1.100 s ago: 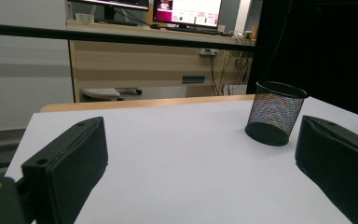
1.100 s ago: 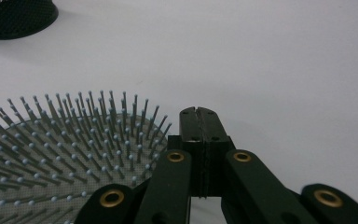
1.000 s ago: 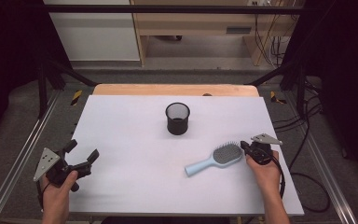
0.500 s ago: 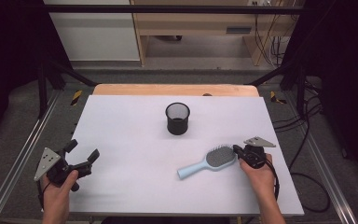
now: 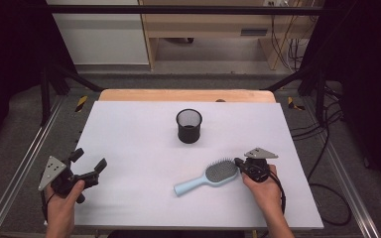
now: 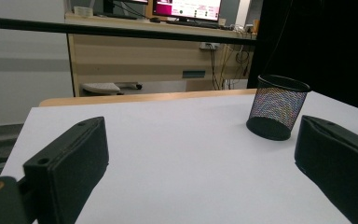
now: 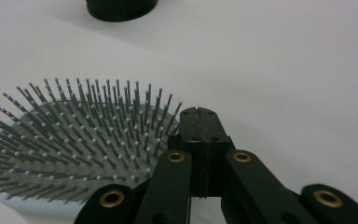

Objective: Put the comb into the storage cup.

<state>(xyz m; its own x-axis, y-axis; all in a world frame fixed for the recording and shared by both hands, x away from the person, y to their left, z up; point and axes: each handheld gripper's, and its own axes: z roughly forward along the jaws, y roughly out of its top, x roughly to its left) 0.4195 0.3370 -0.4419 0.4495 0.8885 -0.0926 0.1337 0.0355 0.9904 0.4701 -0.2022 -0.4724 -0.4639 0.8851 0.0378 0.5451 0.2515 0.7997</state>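
Note:
A light blue hairbrush [image 5: 213, 176] lies bristles up on the white table [image 5: 129, 134], with its handle pointing to the front left. My right gripper [image 5: 238, 162] is shut, and its closed tip rests against the right end of the brush head. In the right gripper view the joined jaws [image 7: 198, 114] meet the rim of the hairbrush [image 7: 74, 149] beside the bristles. My left gripper [image 5: 89, 159] is held open at the table's front left corner with nothing between its jaws. In the left gripper view this gripper [image 6: 200, 154] looks across bare table.
A black mesh cup [image 5: 189, 126] stands upright at the table's middle, behind the brush, and also appears as the cup [image 6: 277, 107] in the left gripper view. A wooden strip [image 5: 186, 95] borders the far edge. Cables hang off the right side.
My right gripper has moved left across the table, and the hairbrush has slid left with it. The left gripper has stayed where it was.

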